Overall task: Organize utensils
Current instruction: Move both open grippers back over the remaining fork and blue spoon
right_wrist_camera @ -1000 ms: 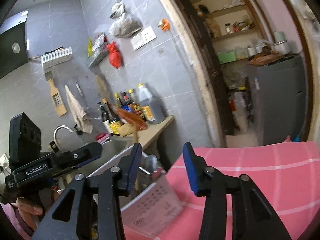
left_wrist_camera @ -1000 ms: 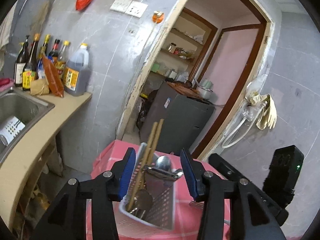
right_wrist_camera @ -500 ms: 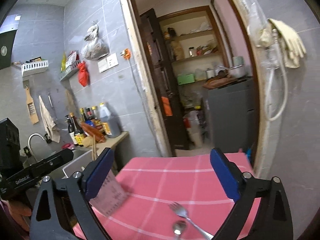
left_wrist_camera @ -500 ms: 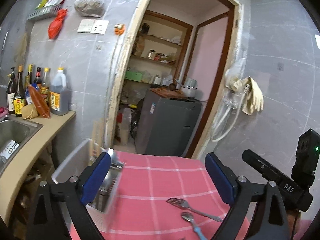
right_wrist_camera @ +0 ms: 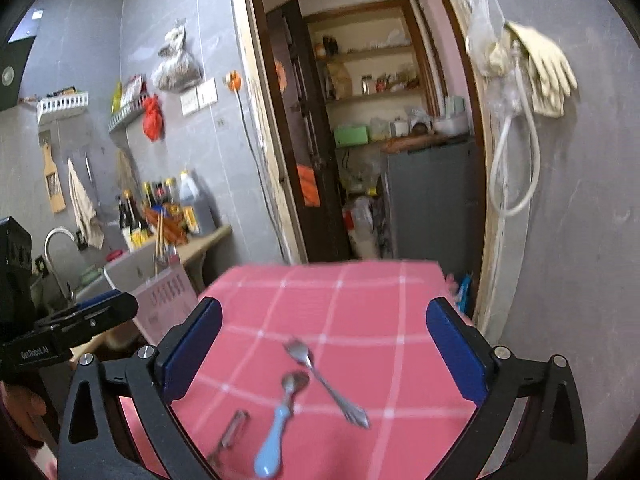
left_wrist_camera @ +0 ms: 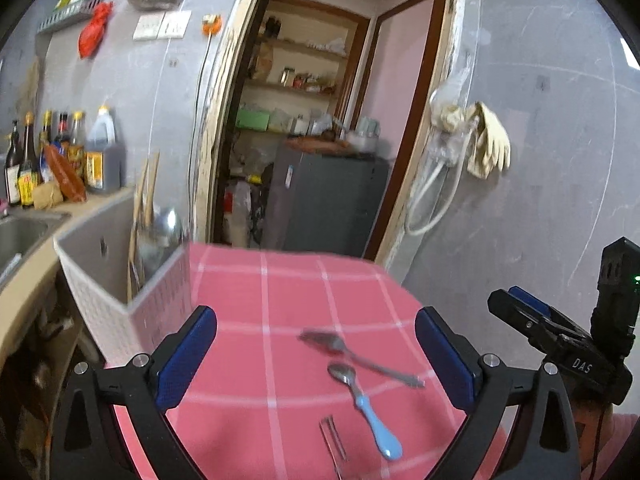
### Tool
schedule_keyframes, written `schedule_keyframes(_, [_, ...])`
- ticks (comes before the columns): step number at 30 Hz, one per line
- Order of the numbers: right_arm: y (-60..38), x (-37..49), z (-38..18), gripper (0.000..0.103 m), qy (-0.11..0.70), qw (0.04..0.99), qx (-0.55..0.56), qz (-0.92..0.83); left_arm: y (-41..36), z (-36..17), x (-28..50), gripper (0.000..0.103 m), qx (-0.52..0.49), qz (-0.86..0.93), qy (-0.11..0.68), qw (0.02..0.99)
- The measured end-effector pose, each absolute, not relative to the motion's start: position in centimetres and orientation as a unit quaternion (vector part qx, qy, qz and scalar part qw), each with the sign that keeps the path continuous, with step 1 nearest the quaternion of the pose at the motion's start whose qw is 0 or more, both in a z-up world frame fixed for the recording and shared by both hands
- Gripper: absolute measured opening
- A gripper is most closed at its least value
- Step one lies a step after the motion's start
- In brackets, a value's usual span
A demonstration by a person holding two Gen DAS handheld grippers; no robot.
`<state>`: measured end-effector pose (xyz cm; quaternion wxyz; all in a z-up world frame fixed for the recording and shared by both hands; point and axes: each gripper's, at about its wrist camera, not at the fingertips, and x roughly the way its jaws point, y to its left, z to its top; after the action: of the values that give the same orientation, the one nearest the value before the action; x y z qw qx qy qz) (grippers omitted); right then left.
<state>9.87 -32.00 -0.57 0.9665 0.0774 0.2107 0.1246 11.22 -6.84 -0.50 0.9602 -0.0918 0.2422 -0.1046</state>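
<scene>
Both the left hand-held gripper point(left_wrist_camera: 316, 356) and the right hand-held gripper point(right_wrist_camera: 324, 348) are opening wide, nothing between their blue pads. Below them on the pink checked surface point(left_wrist_camera: 248, 292) lie a metal fork point(left_wrist_camera: 356, 356), a blue-handled spoon point(left_wrist_camera: 364, 404) and a peeler point(right_wrist_camera: 230, 432). The white perforated plastic utensil basket point(left_wrist_camera: 120, 280) stands at the surface's left edge, holding wooden chopsticks point(left_wrist_camera: 140, 216).

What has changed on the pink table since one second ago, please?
Both tongs, left and right, let go of the white utensil basket and opened wide; they now face the loose fork and blue-handled spoon. The basket holds its chopsticks as before.
</scene>
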Motion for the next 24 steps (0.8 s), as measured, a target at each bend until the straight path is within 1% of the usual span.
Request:
schedule_keyframes(7, [-32.6, 11.7, -5.7, 0.100, 0.318, 0.936, 0.073, 0.133, -7.4, -4.3, 11.3, 0.100, -0.097, -0.106, 0.317, 0.938])
schedule_keyframes(13, [-31.7, 13.4, -8.9, 0.100, 0.363, 0.916, 0.061, 0.156, -8.3, -7.0, 12.3, 0.100, -0.089, -0.109, 0.370, 0.918])
schedule_keyframes(15, [-31.2, 14.0, -9.6, 0.094, 0.375, 0.910, 0.054, 0.166, -8.6, -7.9, 12.7, 0.100, -0.089, -0.112, 0.387, 0.911])
schedule_keyframes(17, [-30.8, 15.0, -10.3, 0.081, 0.388, 0.903, 0.047, 0.177, -8.8, -8.4, 12.9, 0.097, -0.088, -0.116, 0.395, 0.907])
schedule_keyframes(18, [-30.6, 15.7, -10.6, 0.078, 0.396, 0.899, 0.043, 0.183, -9.0, -8.8, 13.1, 0.095, -0.088, -0.120, 0.402, 0.903])
schedule_keyframes(20, [-30.1, 17.0, -11.4, 0.067, 0.411, 0.888, 0.038, 0.200, -9.3, -9.4, 13.6, 0.083, -0.089, -0.126, 0.415, 0.897])
schedule_keyframes(21, [-30.0, 17.6, -11.6, 0.064, 0.418, 0.884, 0.035, 0.207, -9.5, -9.9, 14.0, 0.080, -0.091, -0.131, 0.424, 0.892])
schedule_keyframes(23, [-29.3, 19.0, -12.4, 0.052, 0.437, 0.871, 0.023, 0.224, -9.6, -10.7, 14.5, 0.069, -0.098, -0.136, 0.440, 0.882])
schedule_keyframes(24, [-28.9, 19.5, -12.7, 0.050, 0.442, 0.867, 0.017, 0.231, -9.7, -11.2, 14.7, 0.067, -0.102, -0.140, 0.450, 0.876])
